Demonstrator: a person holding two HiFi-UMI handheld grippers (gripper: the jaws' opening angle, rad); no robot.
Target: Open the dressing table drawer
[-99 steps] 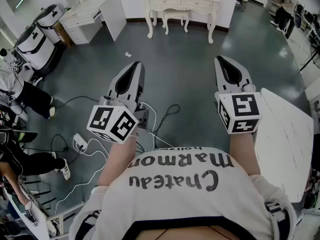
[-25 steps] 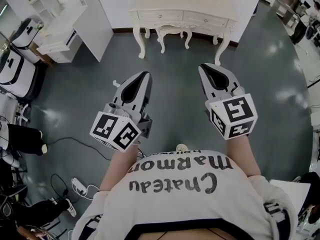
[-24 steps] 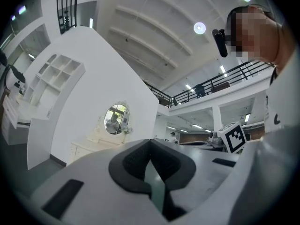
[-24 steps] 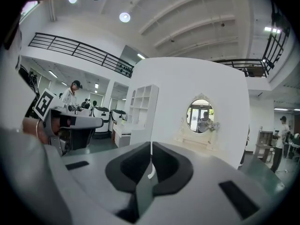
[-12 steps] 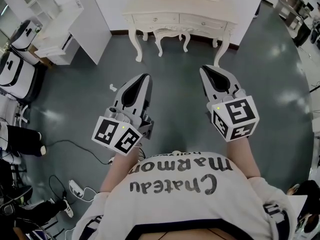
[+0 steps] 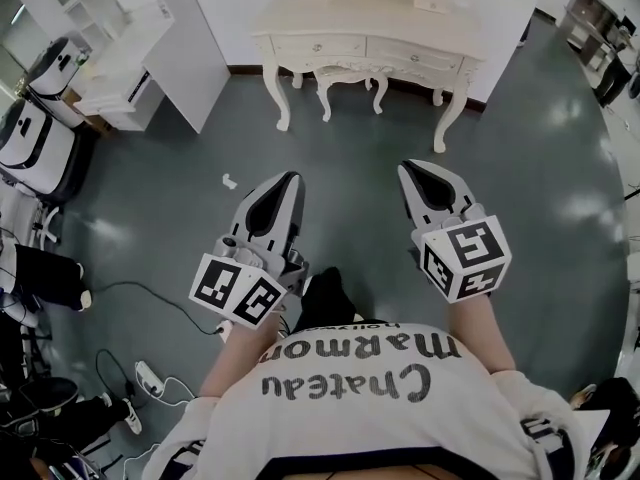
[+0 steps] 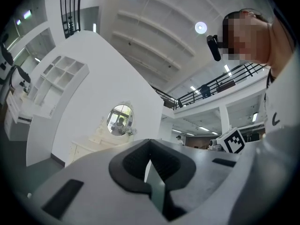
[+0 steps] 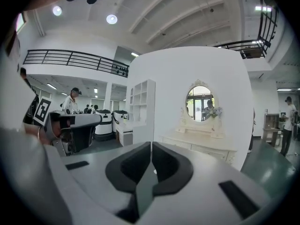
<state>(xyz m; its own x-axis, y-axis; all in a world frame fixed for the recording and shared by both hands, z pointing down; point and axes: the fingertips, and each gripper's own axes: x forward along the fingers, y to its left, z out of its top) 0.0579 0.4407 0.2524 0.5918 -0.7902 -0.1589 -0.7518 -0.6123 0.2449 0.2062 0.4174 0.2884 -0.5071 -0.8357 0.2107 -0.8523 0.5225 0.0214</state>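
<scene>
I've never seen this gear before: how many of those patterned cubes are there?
2: the left cube rides on the left gripper; the right cube rides on the right gripper.

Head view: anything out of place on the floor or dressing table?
A small white scrap lies loose on the grey floor, short of the dressing table. A power strip and cable sprawl at lower left. The table looks intact.

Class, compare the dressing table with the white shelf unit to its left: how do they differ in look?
The dressing table is cream with curved legs; the white shelf unit is plain white and straight-sided. The dressing table has drawers across its front; the white shelf unit has open cubbyholes. Both stand on the grey floor.
</scene>
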